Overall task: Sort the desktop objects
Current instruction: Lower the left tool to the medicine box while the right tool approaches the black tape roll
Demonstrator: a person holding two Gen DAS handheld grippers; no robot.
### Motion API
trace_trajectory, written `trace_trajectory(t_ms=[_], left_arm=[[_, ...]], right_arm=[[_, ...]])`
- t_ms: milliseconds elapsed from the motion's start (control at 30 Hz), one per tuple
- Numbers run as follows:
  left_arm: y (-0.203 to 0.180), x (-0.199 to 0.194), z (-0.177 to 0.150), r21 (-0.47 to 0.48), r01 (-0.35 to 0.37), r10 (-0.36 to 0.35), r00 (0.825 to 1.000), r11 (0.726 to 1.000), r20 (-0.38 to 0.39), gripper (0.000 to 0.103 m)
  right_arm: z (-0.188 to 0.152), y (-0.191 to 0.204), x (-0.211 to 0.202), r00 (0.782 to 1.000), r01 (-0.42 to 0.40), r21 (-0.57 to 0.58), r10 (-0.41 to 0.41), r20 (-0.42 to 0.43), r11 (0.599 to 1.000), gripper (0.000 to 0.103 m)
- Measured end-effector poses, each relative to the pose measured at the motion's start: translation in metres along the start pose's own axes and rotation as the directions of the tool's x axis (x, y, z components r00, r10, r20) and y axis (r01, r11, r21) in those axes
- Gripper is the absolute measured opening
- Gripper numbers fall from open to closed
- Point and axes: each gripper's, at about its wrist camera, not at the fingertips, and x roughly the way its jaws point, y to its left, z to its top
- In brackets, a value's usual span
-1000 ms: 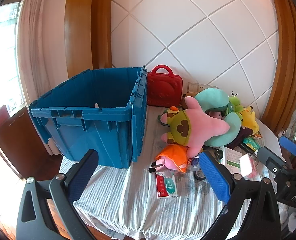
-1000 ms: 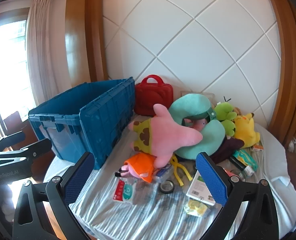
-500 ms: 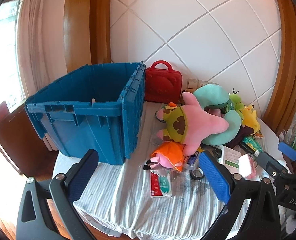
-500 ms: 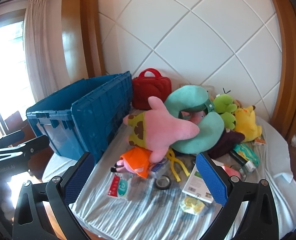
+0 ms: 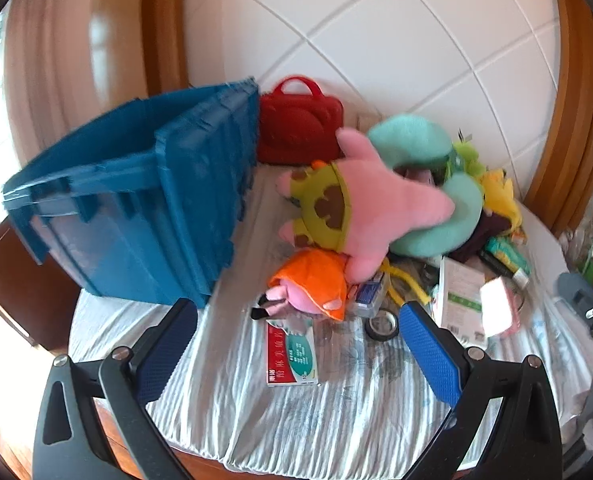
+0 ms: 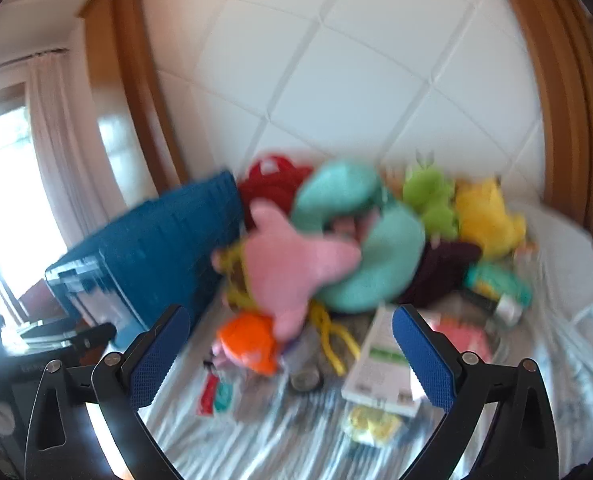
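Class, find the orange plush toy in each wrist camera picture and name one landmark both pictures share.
Left wrist: orange plush toy sits centre, below the pink star plush.
Right wrist: orange plush toy sits lower centre-left, blurred.
Shared landmark: the blue crate, left of the toy.

The left gripper (image 5: pixel 298 342) hovers with its jaws spread wide, blue-padded fingers (image 5: pixel 164 354) empty and pointed forward and slightly down. The right gripper (image 6: pixel 284 354) matches it, blue pads (image 6: pixel 422 360) far apart and gripping nothing. Its view is blurred, so its exact tilt is hard to judge. Each tool's black frame edges into the other's camera.
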Motion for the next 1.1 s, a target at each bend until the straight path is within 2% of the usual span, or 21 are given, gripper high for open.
trace_trajectory(t_ms=[33,233,333,433,633,800,900,1033,1100], left_arm=[[-0.001,0.012,-0.001,0.003,0.006,-0.006,1.0,1.0,-0.02,0.102],[-0.001,0.092,-0.009,0.011,0.019,-0.017,0.989,1.0,-0.149,0.102],[0.004,0.129,-0.017,0.008,0.011,-0.009,0.977,1.0,-0.212,0.099],[0.014,0.16,-0.029,-0.008,0.001,-0.003,0.965,1.0,-0.263,0.098],[0.023,0.186,-0.054,-0.034,-0.029,0.016,0.943,0.999,-0.333,0.098],[0.022,0.193,-0.071,-0.068,-0.074,0.045,0.936,0.995,-0.349,0.098],[0.02,0.202,-0.079,-0.094,-0.093,0.053,0.931,0.991,-0.36,0.098],[0.018,0.216,-0.09,-0.077,-0.118,0.081,0.924,0.99,-0.374,0.098],[0.02,0.222,-0.095,-0.081,-0.127,0.086,0.919,0.989,-0.386,0.098]], right_arm=[[-0.004,-0.008,0.012,0.999,0.0,0.023,0.001,-0.047,1.0,0.103],[-0.013,-0.031,0.068,0.983,0.084,0.043,-0.076,-0.167,0.996,0.103],[-0.017,-0.032,0.103,0.967,0.093,0.014,-0.087,-0.239,0.996,0.103],[-0.027,-0.024,0.14,0.954,0.065,-0.026,-0.07,-0.291,0.998,0.103],[-0.052,-0.008,0.186,0.927,-0.009,-0.068,-0.018,-0.375,0.998,0.103],[-0.071,-0.003,0.218,0.879,-0.051,-0.117,-0.01,-0.477,0.992,0.102],[-0.081,0.0,0.23,0.864,-0.075,-0.155,-0.013,-0.503,0.985,0.099],[-0.089,0.002,0.244,0.86,-0.073,-0.192,-0.035,-0.509,0.979,0.077],[-0.09,0.003,0.25,0.867,-0.057,-0.225,-0.064,-0.494,0.973,0.074]])
